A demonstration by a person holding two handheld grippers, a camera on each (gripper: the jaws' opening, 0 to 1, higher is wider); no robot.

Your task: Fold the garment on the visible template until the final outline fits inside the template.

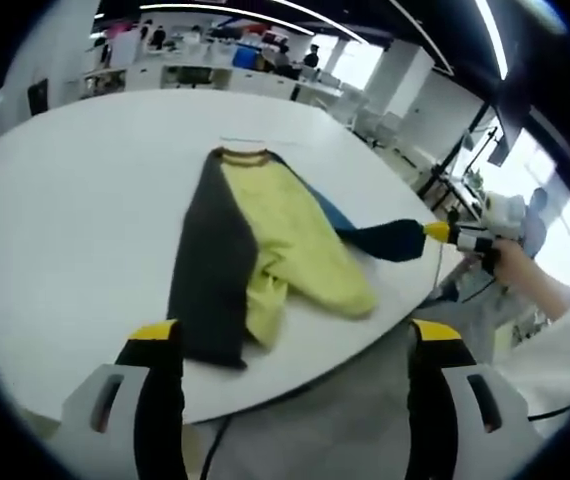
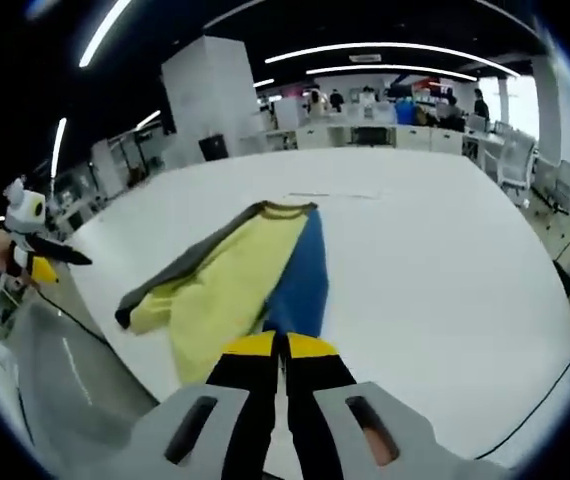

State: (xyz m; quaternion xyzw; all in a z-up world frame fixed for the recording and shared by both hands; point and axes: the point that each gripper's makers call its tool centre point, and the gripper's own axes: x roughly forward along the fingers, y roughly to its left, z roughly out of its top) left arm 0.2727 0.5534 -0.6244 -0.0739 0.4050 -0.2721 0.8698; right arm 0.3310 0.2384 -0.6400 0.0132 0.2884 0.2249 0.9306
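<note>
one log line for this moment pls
stage: folding | right gripper: shut on blue sleeve | left gripper: open, off garment | table: white

Garment [image 1: 265, 250] is lying on the white tabletop [image 1: 75, 230], collar pointing toward the far edge. 3 colour panels are showing: dark grey, yellow, blue. Yellow section is bunching in folds; the blue sleeve [image 1: 390, 238] is stretching out past the tabletop edge.
</note>
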